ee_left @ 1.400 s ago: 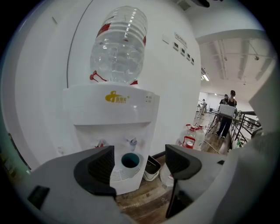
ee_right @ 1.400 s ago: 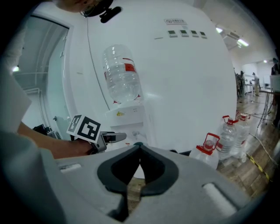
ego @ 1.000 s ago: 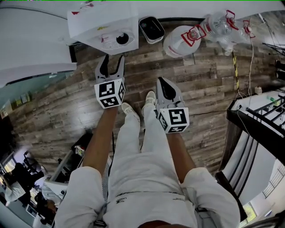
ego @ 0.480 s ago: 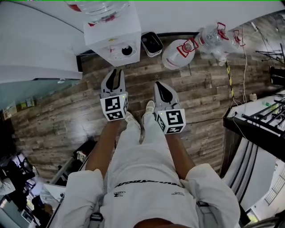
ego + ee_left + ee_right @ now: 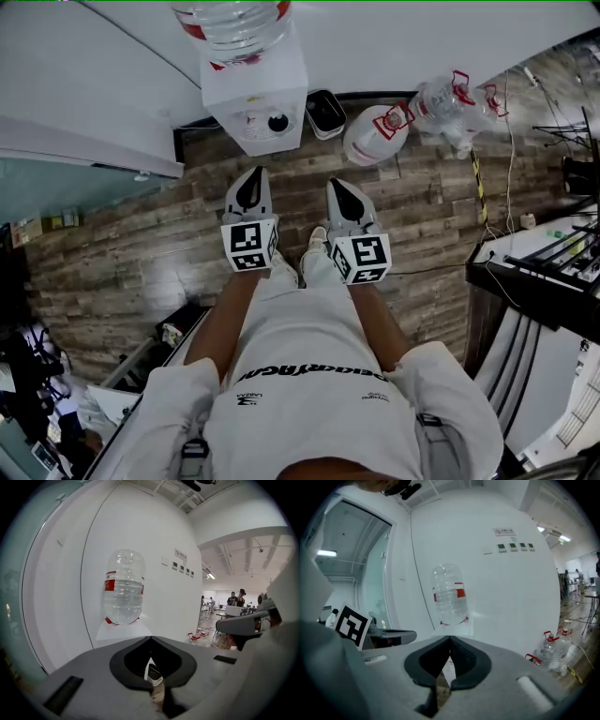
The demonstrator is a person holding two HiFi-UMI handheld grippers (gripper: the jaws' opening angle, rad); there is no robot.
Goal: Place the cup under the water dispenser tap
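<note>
A white water dispenser (image 5: 251, 98) stands against the wall with a clear bottle (image 5: 234, 23) upside down on top. On its front ledge is a small dark round thing (image 5: 278, 123); whether this is the cup I cannot tell. My left gripper (image 5: 251, 178) and right gripper (image 5: 337, 187) are held side by side over the wooden floor, short of the dispenser and pointing at it. Both are shut with nothing between the jaws. The bottle (image 5: 123, 587) fills the middle of the left gripper view above the shut left gripper (image 5: 150, 639). The bottle (image 5: 450, 595) also stands above the shut right gripper (image 5: 450, 640).
A black bin (image 5: 325, 112) sits right of the dispenser. Two large water jugs (image 5: 375, 136) (image 5: 452, 101) lie on the floor further right. A dark table (image 5: 534, 272) with cables stands at the right edge. The person's legs and shoes (image 5: 300, 267) are below the grippers.
The left gripper's jaws have closed from open to shut. Both grippers have risen. The dispenser and its bottle now show more fully in the head view.
</note>
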